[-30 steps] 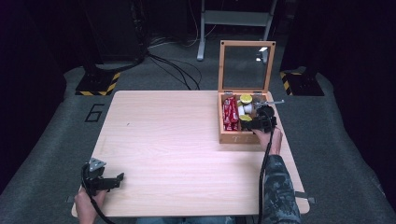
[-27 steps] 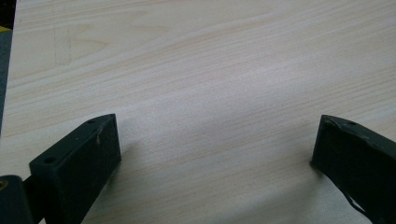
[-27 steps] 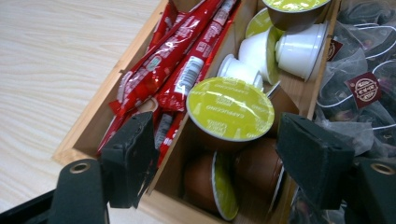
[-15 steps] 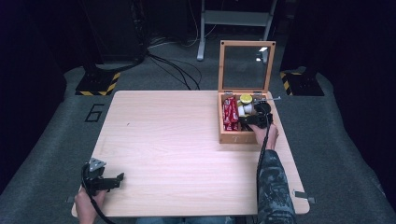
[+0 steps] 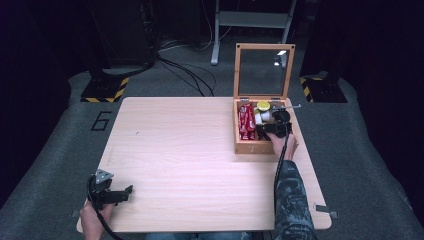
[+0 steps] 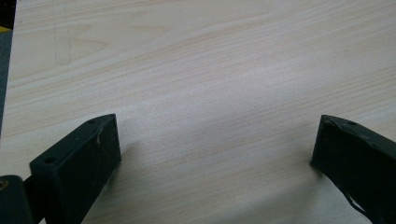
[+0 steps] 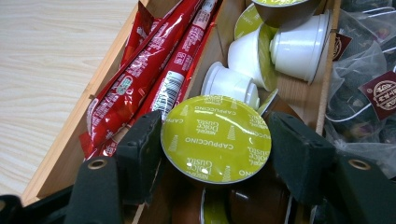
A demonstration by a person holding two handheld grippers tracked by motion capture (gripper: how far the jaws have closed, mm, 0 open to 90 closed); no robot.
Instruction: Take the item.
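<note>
At the right of the high view, the right gripper (image 5: 274,128) is down inside the wooden box (image 5: 250,146), whose glass lid (image 5: 263,71) stands open toward the top of the frame. In the right gripper view its jaws sit on either side of a capsule (image 7: 215,138) with a green "Cappuccino" foil top, at the lower centre of the frame; both jaws meet or nearly meet the capsule's rim, so the gripper looks closed on it, though how firm the hold is cannot be told. The capsule lies in the box's middle compartment, with white capsules (image 7: 261,51) above it in the frame, red sachets (image 7: 154,79) to the left and tea bags (image 7: 369,88) to the right.

The left gripper (image 5: 111,194) rests at the lower left of the table (image 5: 190,150), its jaws spread wide over bare wood with nothing between them.

The step in hand appears to be picking the capsule out of the box. The next move likely calls for a straight lift, clear of the divider and the neighbouring capsules, with the squeeze kept even on the rim.
</note>
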